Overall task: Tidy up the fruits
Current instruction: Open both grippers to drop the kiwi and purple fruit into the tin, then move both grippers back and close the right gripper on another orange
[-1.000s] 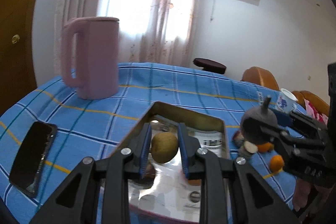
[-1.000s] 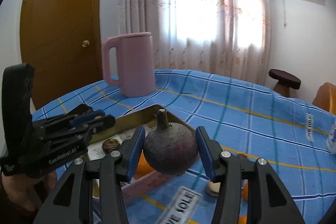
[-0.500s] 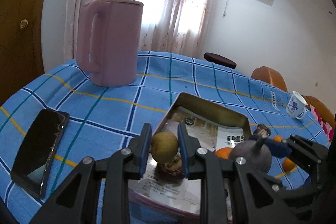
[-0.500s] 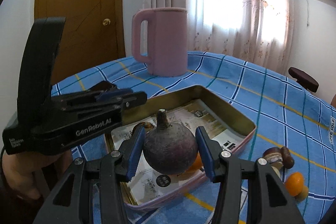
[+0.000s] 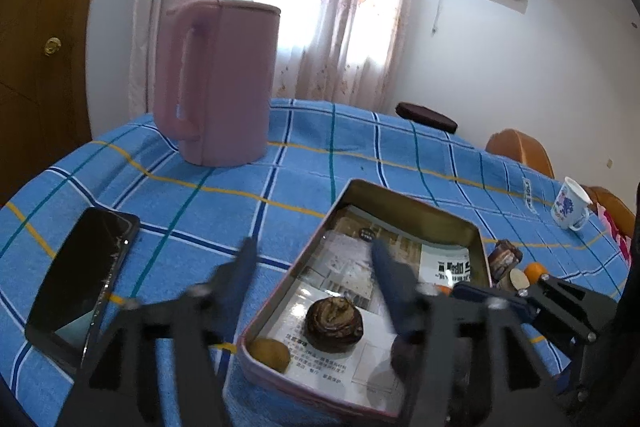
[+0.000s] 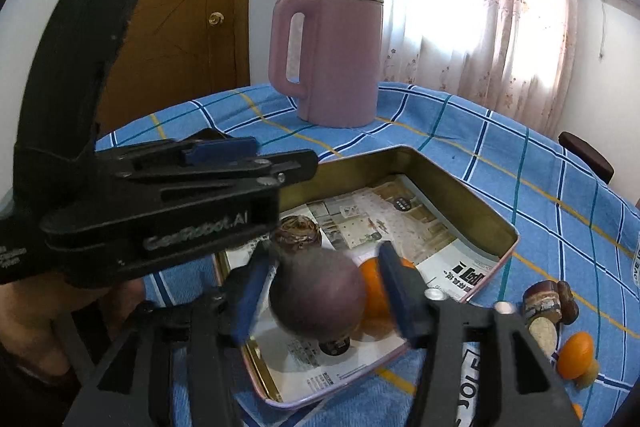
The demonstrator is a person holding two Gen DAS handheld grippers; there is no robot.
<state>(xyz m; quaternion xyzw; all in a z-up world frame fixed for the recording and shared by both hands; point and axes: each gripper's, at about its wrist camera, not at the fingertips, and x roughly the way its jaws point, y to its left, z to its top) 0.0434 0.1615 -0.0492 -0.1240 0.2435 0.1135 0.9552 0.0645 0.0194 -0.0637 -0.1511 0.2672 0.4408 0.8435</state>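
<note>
A metal tray (image 5: pixel 404 197) lined with printed paper lies on the blue checked cloth. My left gripper (image 5: pixel 314 263) is open and blurred over its near left side. A yellow-green fruit (image 5: pixel 270 353) lies in the tray's near left corner beside a brown ridged fruit (image 5: pixel 334 323). In the right wrist view my right gripper (image 6: pixel 326 287) has its fingers spread around a dark purple fruit (image 6: pixel 318 301), low over the tray (image 6: pixel 456 183). An orange (image 6: pixel 374 285) lies in the tray behind it. The brown fruit (image 6: pixel 298 233) shows there too.
A pink jug (image 5: pixel 218 81) stands at the back left. A black phone (image 5: pixel 82 281) lies left of the tray. Right of the tray are small oranges (image 6: pixel 574 355), brown pieces (image 6: pixel 544 303) and a white cup (image 5: pixel 570 209). Chairs stand beyond the table.
My left gripper opened and the yellow-green fruit dropped into the tray's near left corner. My right gripper moved down over the tray with the purple fruit and its fingers have spread.
</note>
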